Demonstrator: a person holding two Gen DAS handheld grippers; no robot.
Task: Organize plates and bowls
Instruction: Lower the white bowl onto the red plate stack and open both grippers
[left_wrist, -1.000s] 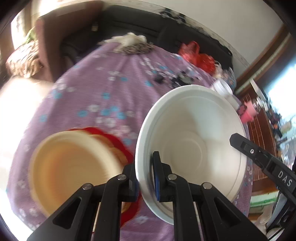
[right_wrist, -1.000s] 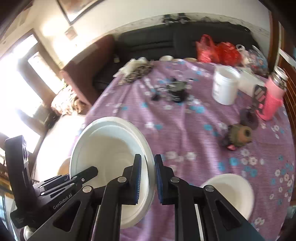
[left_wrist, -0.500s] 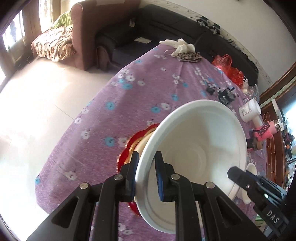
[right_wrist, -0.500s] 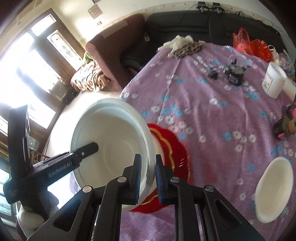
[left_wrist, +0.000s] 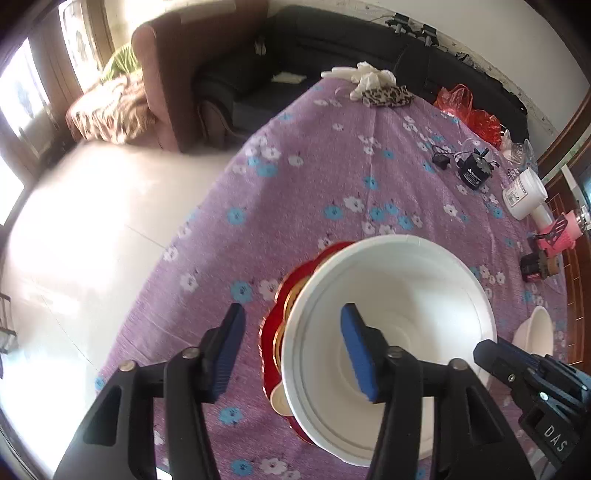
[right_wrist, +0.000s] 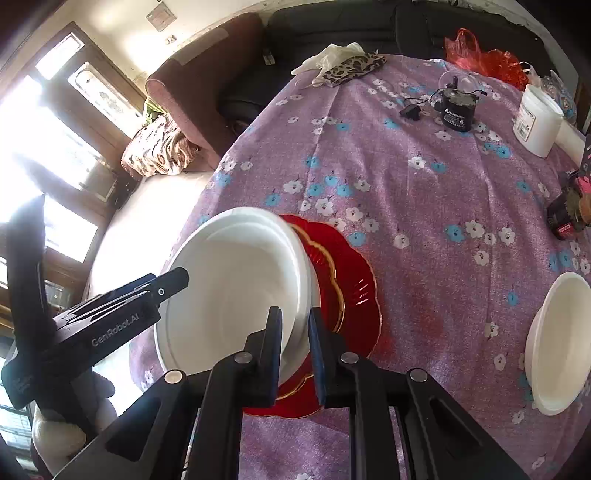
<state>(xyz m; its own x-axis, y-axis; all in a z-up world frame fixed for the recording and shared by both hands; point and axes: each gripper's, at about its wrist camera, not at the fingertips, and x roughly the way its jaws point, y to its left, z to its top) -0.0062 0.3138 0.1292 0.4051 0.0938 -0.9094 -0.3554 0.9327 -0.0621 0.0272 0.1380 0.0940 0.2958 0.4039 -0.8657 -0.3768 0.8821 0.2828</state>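
Now the white bowl (right_wrist: 236, 291), mouth up and slightly tilted, is set on the red plate (right_wrist: 354, 280); its rim is pinched by the right gripper (right_wrist: 295, 332), while the left gripper (left_wrist: 291, 350) is opening astride the opposite rim.

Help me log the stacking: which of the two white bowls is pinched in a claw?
The large white bowl over the red plate; the right claw clamps its rim. The small white bowl sits alone on the cloth, untouched.
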